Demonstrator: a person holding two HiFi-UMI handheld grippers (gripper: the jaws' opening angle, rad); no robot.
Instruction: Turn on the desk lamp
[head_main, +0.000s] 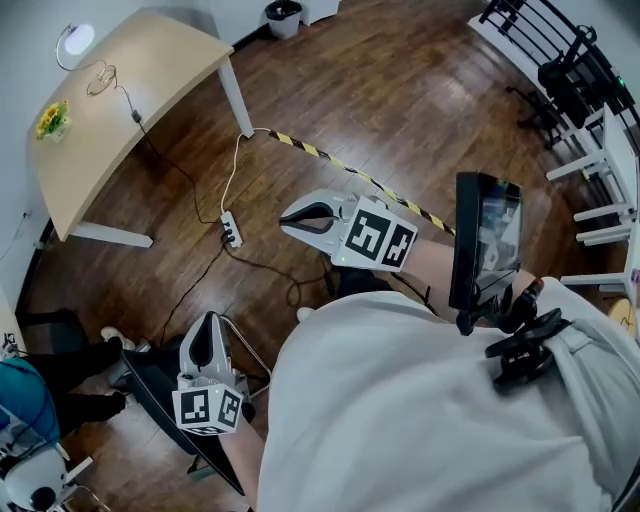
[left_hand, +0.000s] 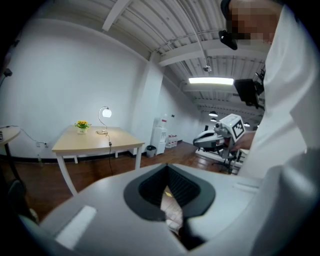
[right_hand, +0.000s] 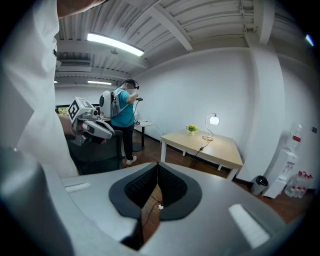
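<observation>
**Head view: lamp lit, grippers well apart from table**

Locate the thin-necked, round-headed white desk lamp (head_main: 75, 40), glowing, at the far corner of the pale wooden table (head_main: 150, 80), near a pot of yellow flowers (head_main: 52, 120). Note left gripper (head_main: 205, 325) and right gripper (head_main: 292, 220) well apart from it, above dark plank floor (head_main: 400, 100). Jaws of each closed tip to tip, holding nothing.

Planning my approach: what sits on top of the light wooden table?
A lit round-headed desk lamp, its black cable and small yellow flowers; nothing covers the tabletop.
</observation>
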